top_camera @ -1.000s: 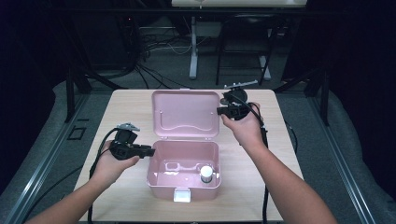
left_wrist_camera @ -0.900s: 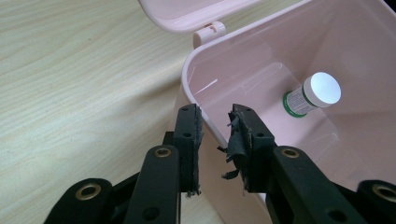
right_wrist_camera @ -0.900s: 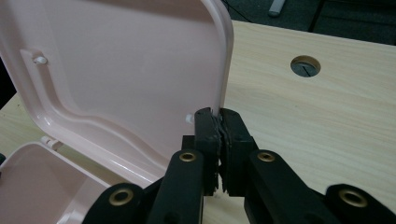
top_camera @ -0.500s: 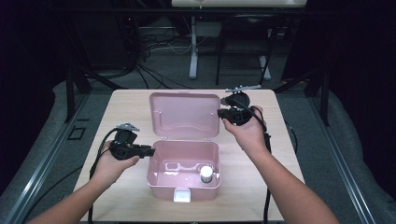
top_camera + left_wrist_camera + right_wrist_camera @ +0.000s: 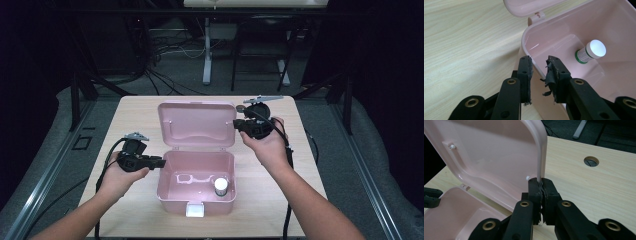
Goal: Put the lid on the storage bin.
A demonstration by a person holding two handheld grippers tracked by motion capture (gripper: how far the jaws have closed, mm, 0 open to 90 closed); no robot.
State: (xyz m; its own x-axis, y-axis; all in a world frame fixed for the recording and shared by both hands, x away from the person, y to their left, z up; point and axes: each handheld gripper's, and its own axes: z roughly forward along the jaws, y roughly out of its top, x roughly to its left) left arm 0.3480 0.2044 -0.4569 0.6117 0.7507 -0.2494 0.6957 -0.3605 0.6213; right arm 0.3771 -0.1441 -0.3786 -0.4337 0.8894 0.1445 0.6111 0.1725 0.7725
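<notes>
Carefully now: pinching the side edge of the pink lid [image 5: 197, 125] with the right gripper [image 5: 237, 123], with both jaws squeezed tight on the thin plastic. Standing the lid up at the back of the pink box [image 5: 196, 200], near the middle of the wooden table [image 5: 135, 115]. Reaching over the left wall of the box with the left gripper [image 5: 157, 162], with one jaw outside the wall and one jaw inside. Hard to tell whether those jaws press on the wall or just sit around it. Keeping a small white bottle [image 5: 220, 186] inside the box, upright, near the front right corner. Probably getting ready to swing the lid on its hinge while steadying the box. Plenty to go wrong from here. Could lose the lid, since gripping only a thin, smooth edge means a slip with any quick pull. Could drop it hard onto the box, or onto the left jaw sitting inside the wall, if not moved away in time. Could drag or tip the whole box if pulling on the lid with a loose hold on the wall. Could knock the bottle over with a bump like that. Could also bend the hinge by twisting sideways.
</notes>
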